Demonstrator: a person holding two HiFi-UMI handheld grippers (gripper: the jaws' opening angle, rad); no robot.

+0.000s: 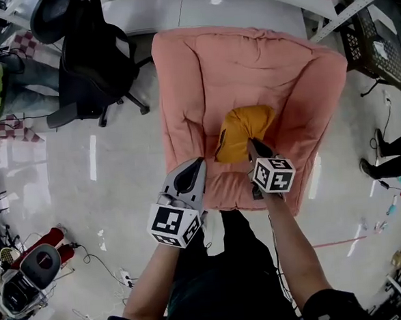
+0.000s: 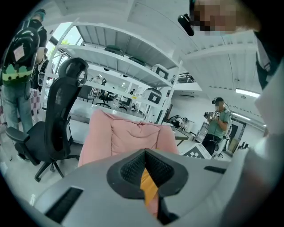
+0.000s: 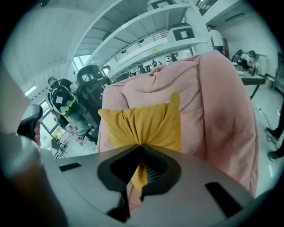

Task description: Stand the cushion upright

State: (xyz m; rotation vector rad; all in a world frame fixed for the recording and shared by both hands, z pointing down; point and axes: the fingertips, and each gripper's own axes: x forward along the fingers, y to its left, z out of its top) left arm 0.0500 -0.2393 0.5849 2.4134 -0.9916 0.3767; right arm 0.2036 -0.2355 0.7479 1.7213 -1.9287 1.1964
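Observation:
A yellow cushion [image 1: 243, 129] [image 3: 146, 124] sits on the seat of a pink armchair [image 1: 248, 63], leaning towards its back. My right gripper [image 1: 253, 144] [image 3: 141, 146] is shut on the cushion's near edge, and the fabric bunches into folds at the jaw tips. My left gripper [image 1: 200, 161] [image 2: 144, 153] hovers just left of the cushion with its jaws closed together. In the left gripper view a strip of the yellow cushion [image 2: 148, 186] shows through the slit behind the tips, and no fabric sticks out past them. The armchair's back [image 2: 128, 137] [image 3: 222, 111] rises behind.
A black office chair [image 1: 90, 54] [image 2: 57, 119] stands left of the armchair on the glossy floor. A black crate [image 1: 377, 41] sits at the far right. One person [image 2: 217, 124] stands behind the armchair, another [image 3: 62, 106] by the office chair. Shelving lines the back.

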